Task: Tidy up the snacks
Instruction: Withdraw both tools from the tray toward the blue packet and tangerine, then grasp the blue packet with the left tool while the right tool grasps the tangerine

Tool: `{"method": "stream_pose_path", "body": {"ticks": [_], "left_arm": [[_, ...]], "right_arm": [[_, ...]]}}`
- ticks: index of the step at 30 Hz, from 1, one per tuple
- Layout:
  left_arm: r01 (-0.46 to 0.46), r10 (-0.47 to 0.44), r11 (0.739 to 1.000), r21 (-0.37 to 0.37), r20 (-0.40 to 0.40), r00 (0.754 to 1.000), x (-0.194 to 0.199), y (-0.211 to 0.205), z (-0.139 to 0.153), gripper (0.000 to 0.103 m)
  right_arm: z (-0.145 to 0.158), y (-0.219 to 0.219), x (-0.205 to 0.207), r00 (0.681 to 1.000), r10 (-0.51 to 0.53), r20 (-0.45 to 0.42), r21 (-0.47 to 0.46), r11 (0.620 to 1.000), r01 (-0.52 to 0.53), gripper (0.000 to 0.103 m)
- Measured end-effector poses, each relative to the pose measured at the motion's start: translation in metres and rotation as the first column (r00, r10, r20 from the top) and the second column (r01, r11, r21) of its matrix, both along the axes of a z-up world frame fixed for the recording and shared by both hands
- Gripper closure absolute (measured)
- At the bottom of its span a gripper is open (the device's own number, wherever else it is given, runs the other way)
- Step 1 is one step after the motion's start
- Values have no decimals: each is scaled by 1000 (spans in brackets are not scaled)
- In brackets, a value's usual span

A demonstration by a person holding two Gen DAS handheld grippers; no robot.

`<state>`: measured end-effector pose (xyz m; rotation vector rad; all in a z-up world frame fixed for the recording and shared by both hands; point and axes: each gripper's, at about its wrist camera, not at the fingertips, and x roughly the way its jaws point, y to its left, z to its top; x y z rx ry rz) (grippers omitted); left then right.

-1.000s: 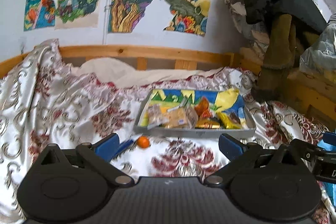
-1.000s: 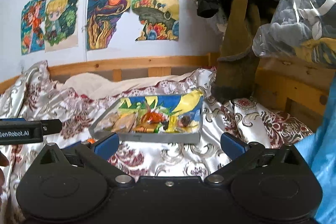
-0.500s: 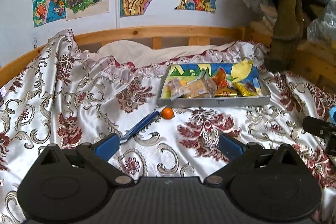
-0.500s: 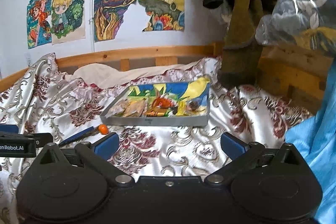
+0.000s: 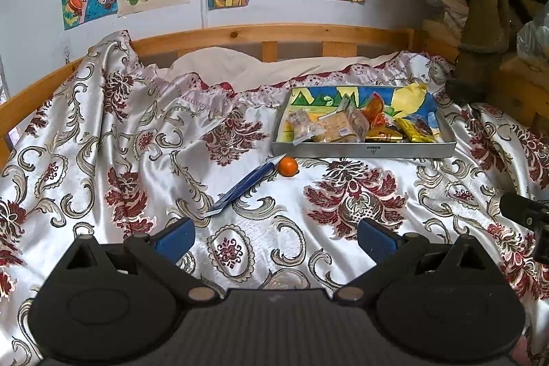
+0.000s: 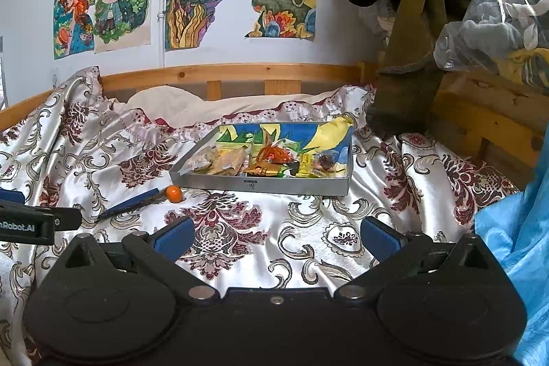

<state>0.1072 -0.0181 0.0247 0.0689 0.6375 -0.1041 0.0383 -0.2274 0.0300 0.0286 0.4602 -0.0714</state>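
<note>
A grey shallow box [image 5: 363,150] [image 6: 264,186] lined with a colourful drawing holds several wrapped snacks [image 5: 338,127] [image 6: 267,160]. It rests on a patterned satin bedspread. Just in front of its left corner lie a small orange ball-shaped snack [image 5: 287,166] [image 6: 174,193] and a flat blue packet [image 5: 245,186] [image 6: 128,202]. My left gripper [image 5: 276,237] hangs open and holds nothing, well short of these. My right gripper [image 6: 276,235] is also open, with nothing between its fingers, facing the box from the front.
A wooden bed rail [image 5: 274,35] and a wall with drawings run behind the box. Dark clothing and a brown hanging cloth [image 6: 408,67] crowd the right side. A blue plastic sheet [image 6: 514,246] lies at the right edge. Bare bedspread [image 5: 103,143] spreads to the left.
Both grippers have pulled back and tilted down, so more bedspread shows and the box, orange snack and blue packet sit farther off. Both stay open.
</note>
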Motion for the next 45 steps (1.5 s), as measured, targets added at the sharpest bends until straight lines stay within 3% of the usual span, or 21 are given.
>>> {"method": "stream_pose_path", "body": {"ticks": [10, 17, 22, 34, 39, 45], "left_arm": [[-28, 24, 996, -81, -49, 999, 12, 19, 5, 1], [-55, 48, 994, -94, -72, 996, 35, 39, 4, 1], [-70, 64, 992, -101, -63, 996, 57, 52, -2, 1], [-182, 158, 962, -204, -129, 979, 107, 71, -21, 1], [-185, 165, 964, -193, -115, 980, 126, 71, -25, 1], [-209, 192, 963, -169, -115, 975, 149, 70, -33, 1]], "right_arm": [[2, 5, -1, 1000, 23, 17, -27, 999, -22, 1], [0, 18, 7, 994, 101, 29, -95, 991, -98, 1], [-2, 29, 26, 988, 149, 33, -135, 980, -143, 1], [-10, 60, 94, 967, 243, 77, -188, 956, -225, 1], [-19, 63, 121, 967, 238, 92, -158, 962, -222, 1], [-34, 63, 156, 969, 244, 29, -75, 968, -241, 1]]}}
